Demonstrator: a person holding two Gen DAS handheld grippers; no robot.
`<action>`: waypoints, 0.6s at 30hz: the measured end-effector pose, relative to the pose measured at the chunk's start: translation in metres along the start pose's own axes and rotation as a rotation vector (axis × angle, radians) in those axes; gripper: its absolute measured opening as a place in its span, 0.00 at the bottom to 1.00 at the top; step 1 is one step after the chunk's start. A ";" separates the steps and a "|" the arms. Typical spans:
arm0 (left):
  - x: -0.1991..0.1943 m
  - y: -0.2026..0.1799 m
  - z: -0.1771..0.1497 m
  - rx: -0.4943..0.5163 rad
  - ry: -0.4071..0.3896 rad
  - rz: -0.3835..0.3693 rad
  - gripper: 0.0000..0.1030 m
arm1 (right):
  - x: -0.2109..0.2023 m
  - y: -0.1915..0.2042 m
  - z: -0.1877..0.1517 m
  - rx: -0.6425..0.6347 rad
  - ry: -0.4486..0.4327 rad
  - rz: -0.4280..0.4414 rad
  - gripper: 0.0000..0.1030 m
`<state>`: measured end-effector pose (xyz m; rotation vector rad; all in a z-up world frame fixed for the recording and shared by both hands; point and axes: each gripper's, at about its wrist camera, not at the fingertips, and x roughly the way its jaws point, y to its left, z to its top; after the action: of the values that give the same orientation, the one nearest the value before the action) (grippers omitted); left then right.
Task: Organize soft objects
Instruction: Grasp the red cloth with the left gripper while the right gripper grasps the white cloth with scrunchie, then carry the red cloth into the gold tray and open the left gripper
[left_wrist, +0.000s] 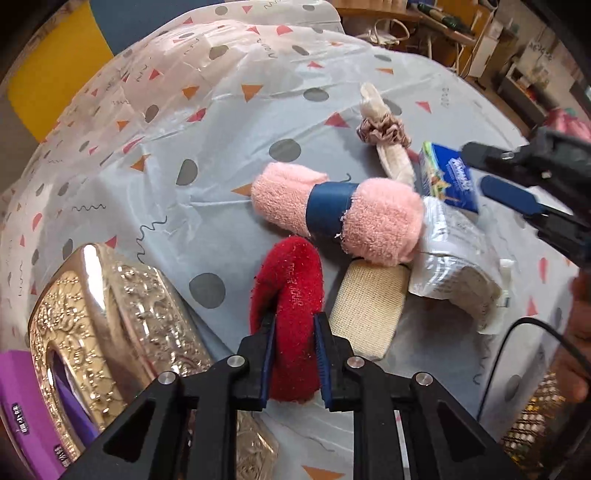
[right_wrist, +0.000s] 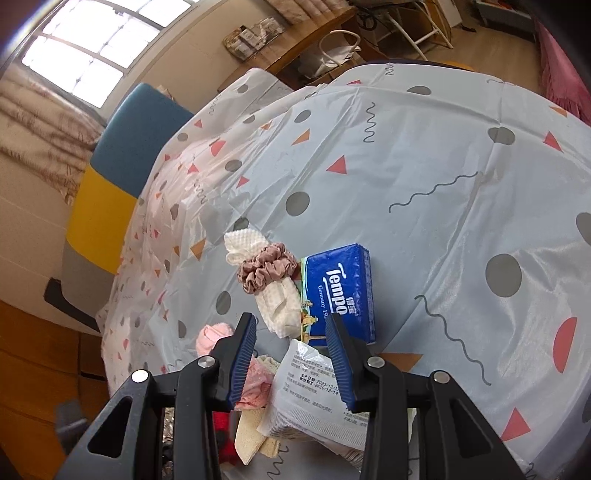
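Left gripper (left_wrist: 293, 356) pinches a red fuzzy terry cloth (left_wrist: 290, 306); right gripper (right_wrist: 291, 360) is spread wide, holding nothing.

The red cloth stands folded between the left gripper's blue pads, over the tabletop (left_wrist: 221, 155) with its pale blue patterned plastic cover. To its left sits an ornate silver embossed box (left_wrist: 122, 325). Just beyond it lies a pink rolled towel bound by a blue band (left_wrist: 332, 214), touching a beige woven cloth pad (left_wrist: 369, 306) and a clear plastic-wrapped packet with printed text (left_wrist: 450, 251). The right gripper hovers above that packet (right_wrist: 314, 391). Ahead lies a blue Tempo tissue pack (right_wrist: 341, 291), touching a cream waffle cloth (right_wrist: 277, 306) ringed by a dusty-pink satin scrunchie (right_wrist: 264, 271).
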<state>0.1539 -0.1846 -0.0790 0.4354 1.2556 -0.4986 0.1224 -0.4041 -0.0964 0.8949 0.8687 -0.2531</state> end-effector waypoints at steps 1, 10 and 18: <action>-0.006 0.002 -0.001 -0.006 -0.009 -0.003 0.19 | 0.003 0.005 0.000 -0.023 0.005 -0.008 0.38; -0.026 0.017 0.014 -0.034 -0.073 -0.036 0.19 | 0.068 0.052 0.022 -0.309 0.076 -0.149 0.38; -0.073 0.075 0.045 -0.236 -0.217 -0.086 0.19 | 0.093 0.047 0.019 -0.382 0.082 -0.159 0.32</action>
<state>0.2156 -0.1401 0.0062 0.1241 1.1097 -0.4510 0.2176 -0.3755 -0.1330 0.4837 1.0249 -0.1798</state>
